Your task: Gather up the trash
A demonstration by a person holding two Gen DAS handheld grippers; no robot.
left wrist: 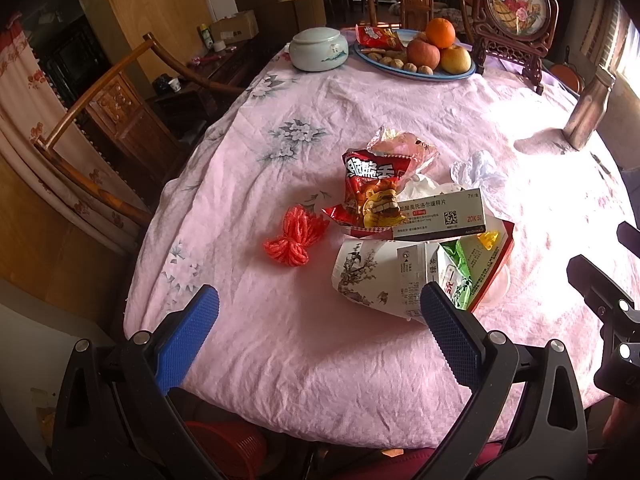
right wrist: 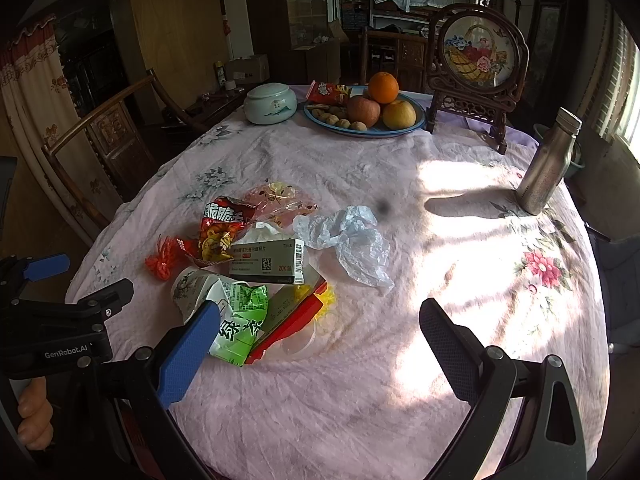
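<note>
A pile of trash lies mid-table on the pink cloth: a red snack bag, a white medicine box, a crushed paper cup, a green tea packet, a red net and a crumpled clear plastic bag. My left gripper is open and empty above the near edge, short of the cup. My right gripper is open and empty, just right of the pile.
At the far side stand a ceramic jar, a fruit plate and an embroidered stand. A metal bottle stands at right. Wooden chairs are on the left. A red basket sits below the table edge.
</note>
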